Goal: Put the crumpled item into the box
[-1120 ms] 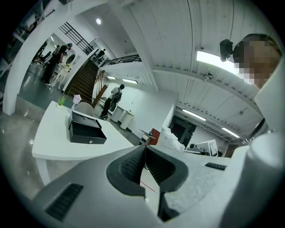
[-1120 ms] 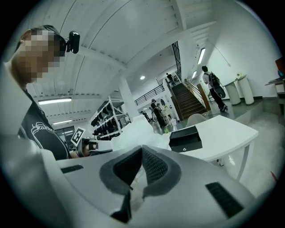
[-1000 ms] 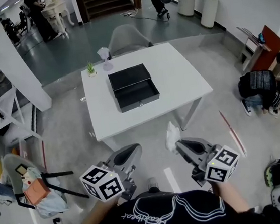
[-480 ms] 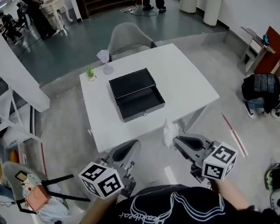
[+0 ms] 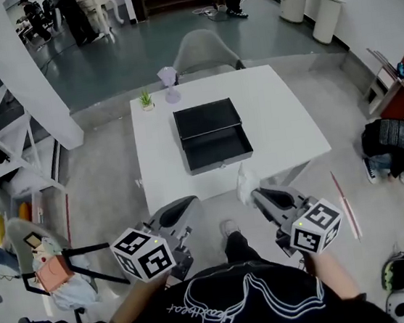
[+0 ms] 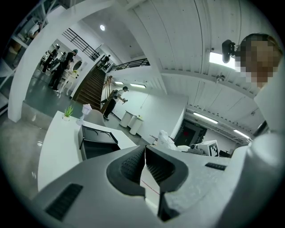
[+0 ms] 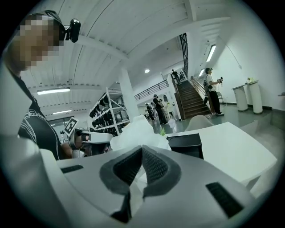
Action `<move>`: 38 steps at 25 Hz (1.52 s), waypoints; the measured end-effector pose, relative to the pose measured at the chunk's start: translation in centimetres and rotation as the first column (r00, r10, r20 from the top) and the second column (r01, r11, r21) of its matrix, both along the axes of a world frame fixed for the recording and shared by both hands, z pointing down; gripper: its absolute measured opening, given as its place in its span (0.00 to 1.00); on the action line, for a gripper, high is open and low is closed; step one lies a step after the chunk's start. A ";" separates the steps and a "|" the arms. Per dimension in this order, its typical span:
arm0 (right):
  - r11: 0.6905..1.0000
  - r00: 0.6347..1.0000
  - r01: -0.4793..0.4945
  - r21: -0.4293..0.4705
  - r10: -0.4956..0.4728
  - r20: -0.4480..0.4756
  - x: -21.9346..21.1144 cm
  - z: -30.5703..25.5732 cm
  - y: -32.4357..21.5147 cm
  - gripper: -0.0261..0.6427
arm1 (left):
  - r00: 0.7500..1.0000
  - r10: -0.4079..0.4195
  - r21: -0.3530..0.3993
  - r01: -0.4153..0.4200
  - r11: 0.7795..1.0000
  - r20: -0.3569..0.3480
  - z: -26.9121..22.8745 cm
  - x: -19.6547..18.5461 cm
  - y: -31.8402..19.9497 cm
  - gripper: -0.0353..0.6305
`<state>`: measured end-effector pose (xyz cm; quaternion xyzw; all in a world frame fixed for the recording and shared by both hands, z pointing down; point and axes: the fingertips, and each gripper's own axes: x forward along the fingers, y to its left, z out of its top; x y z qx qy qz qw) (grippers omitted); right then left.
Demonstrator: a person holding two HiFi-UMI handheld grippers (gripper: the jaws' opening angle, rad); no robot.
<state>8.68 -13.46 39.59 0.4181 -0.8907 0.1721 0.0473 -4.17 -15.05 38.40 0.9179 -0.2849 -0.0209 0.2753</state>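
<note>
On the right gripper the fingers pinch shut on the crumpled item, a white wad poking up past the tips. The left gripper has its fingers together on nothing. This looks like the carry. The open black box lies at twelve o'clock on the white tabletop, well apart, so the next move calls for a forward reach over its tray. A chair stands beyond, and someone sits on the floor at three o'clock.

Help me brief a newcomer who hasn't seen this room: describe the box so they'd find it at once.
Look for the white table with a grey chair at its far side. In the table's middle lies the box, flat and rectangular. It is the only black thing there, with its lid flipped open, unlike the small plant and pale vase at the far left corner.
</note>
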 end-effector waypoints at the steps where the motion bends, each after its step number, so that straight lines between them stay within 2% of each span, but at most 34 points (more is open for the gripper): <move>1: 1.000 1.000 0.008 0.003 -0.008 -0.006 -0.1 0.0 -0.5 0.05 | 1.000 -0.009 -0.001 0.009 1.000 0.000 0.1 -0.1 -0.4 0.06; 11: 0.996 0.993 0.087 -0.006 -0.088 -0.077 0.8 0.8 -8.1 0.05 | 0.996 -0.084 -0.034 0.084 0.996 0.001 1.0 0.4 -6.3 0.06; 16: 0.991 0.986 0.128 -0.040 -0.131 -0.100 1.0 1.8 -12.5 0.05 | 0.993 -0.120 -0.044 0.120 0.992 -0.002 0.8 0.7 -9.5 0.06; 24: 0.978 0.961 0.173 -0.113 -0.193 -0.197 -0.1 6.0 -18.3 0.05 | 0.984 -0.176 -0.074 0.176 0.982 0.007 1.8 -0.7 -12.9 0.06; 30: 0.963 0.923 0.204 -0.177 -0.249 -0.292 -0.7 9.9 -21.5 0.05 | 0.974 -0.224 -0.098 0.224 0.970 0.011 3.0 -2.3 -15.2 0.06; 38: 0.935 0.823 0.227 -0.274 -0.334 -0.459 -1.5 16.0 -22.7 0.05 | 0.960 -0.281 -0.138 0.279 0.950 0.006 4.7 -4.1 -17.0 0.06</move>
